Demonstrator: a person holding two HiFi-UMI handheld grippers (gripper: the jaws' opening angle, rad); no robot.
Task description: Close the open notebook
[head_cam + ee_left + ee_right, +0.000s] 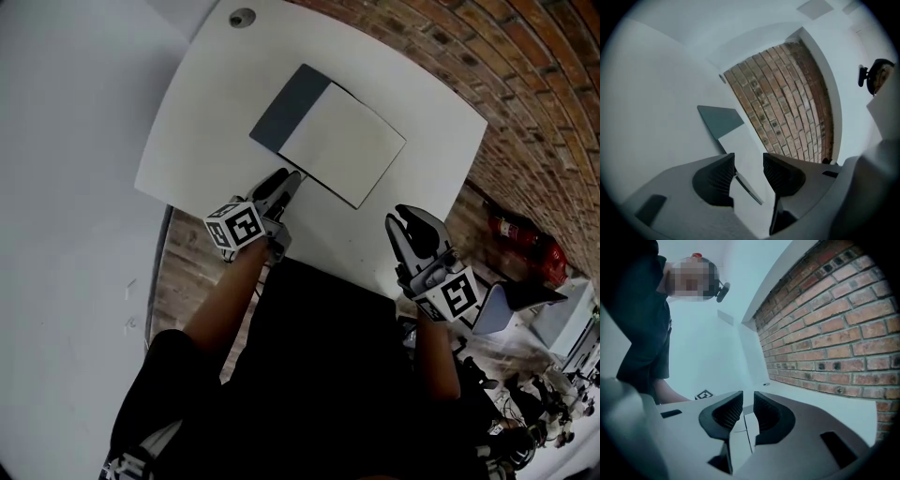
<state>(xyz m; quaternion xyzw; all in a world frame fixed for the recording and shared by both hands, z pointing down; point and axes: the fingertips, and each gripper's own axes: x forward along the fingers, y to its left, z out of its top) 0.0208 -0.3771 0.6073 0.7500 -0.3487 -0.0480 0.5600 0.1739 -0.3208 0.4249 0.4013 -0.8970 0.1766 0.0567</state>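
The notebook (pixel 342 141) lies flat on the white table (pixel 206 122), a white page up and a grey strip of cover (pixel 286 103) showing along its left side. My left gripper (pixel 287 180) is at the notebook's near left corner. In the left gripper view its jaws (pixel 749 164) stand apart, and a thin dark edge of the notebook (pixel 749 188) runs between them without either pad pressing on it. My right gripper (pixel 411 217) hovers over bare table to the right of the notebook. Its jaws (pixel 748 401) leave a narrow gap with nothing in it.
A round cable hole (pixel 242 17) sits near the table's far corner. A brick surface (pixel 525 84) lies beyond the table's right side, with a red fire extinguisher (pixel 525 239) on it. A white wall (pixel 66 187) is on the left.
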